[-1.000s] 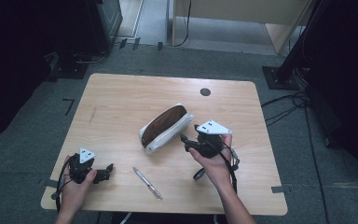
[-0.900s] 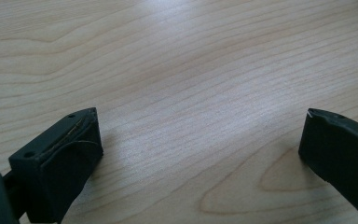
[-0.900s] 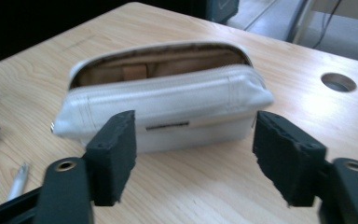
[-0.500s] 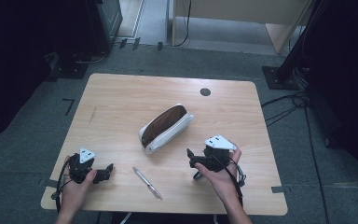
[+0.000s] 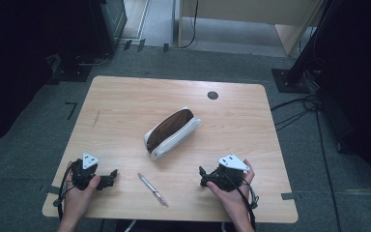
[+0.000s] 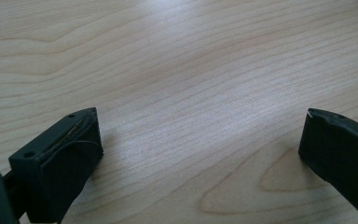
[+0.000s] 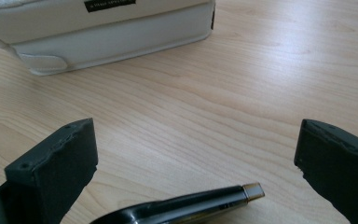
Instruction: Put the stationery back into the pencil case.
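Observation:
A white pencil case (image 5: 171,133) lies open at the table's middle, its brown inside showing. A slim pen (image 5: 152,189) lies near the front edge, between the two hands. My right gripper (image 5: 204,176) rests low at the front right and points toward the case (image 7: 107,32), well short of it. Its jaws (image 7: 196,154) have just been opening and stand wide with nothing pressed between them. A dark glossy rod with a metal end (image 7: 200,205) lies low between them; I cannot tell what it is. My left gripper (image 5: 110,177) sits at the front left, open over bare wood (image 6: 200,140).
The wooden table (image 5: 125,101) has a black round grommet (image 5: 212,95) near its far edge. Grey carpet surrounds it, with dark equipment stands and cables at the left and right. A person's hands come in over the table's front edge.
My right gripper has drawn back from the case's right end toward the front edge and sunk lower. The case, the pen and the left gripper have stayed put.

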